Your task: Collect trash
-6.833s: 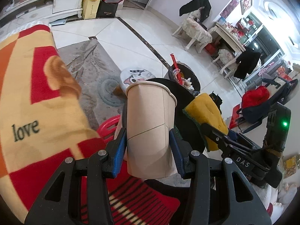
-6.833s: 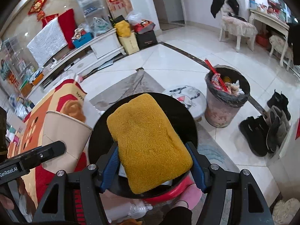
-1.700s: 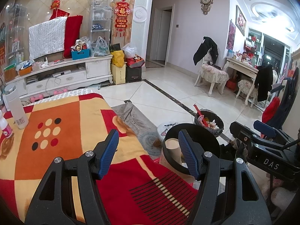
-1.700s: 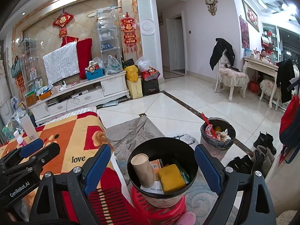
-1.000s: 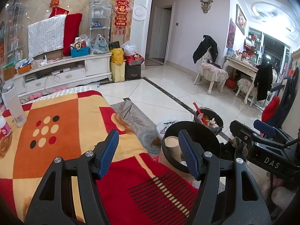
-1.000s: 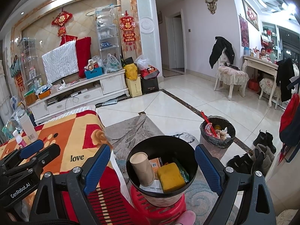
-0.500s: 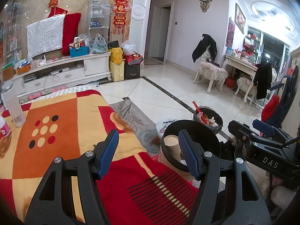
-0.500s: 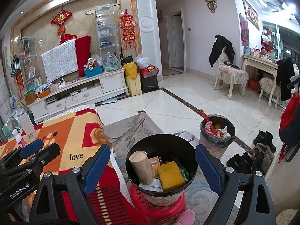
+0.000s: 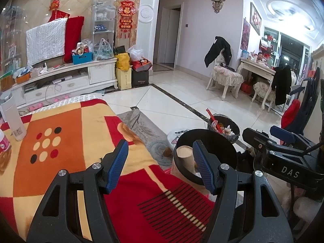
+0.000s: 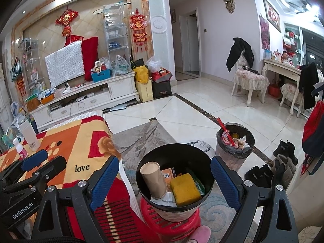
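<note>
Left wrist view: the left gripper (image 9: pixel 160 163) hangs spread wide and empty above the patchwork blanket (image 9: pixel 60 141) that covers the surface. Past its right finger stands the black bin (image 9: pixel 218 141), with only the rim of the paper cup (image 9: pixel 183 151) showing inside; the rest of the bin's load is hidden behind that finger. A white bottle (image 9: pixel 12 117) and a small pink-labelled one (image 9: pixel 3 141), cut off at the frame edge, stand at the blanket's far left.

Right wrist view: the right gripper (image 10: pixel 165 181) is likewise released, holding nothing, its fingers framing the black bin (image 10: pixel 208 174) on a red stool (image 10: pixel 172 222). Inside lie the paper cup (image 10: pixel 154 179), tilted against the wall, a yellow sponge (image 10: pixel 185 189) and printed packets (image 10: pixel 170 173), partly buried. A second, lined bin (image 10: pixel 232 147) stands on the floor beyond.

The cup looks light and easily crushed, best taken gently across its mid-body; the sponge looks soft and should yield under a pinch across its width. Whether the two bottles count as trash cannot be told.
</note>
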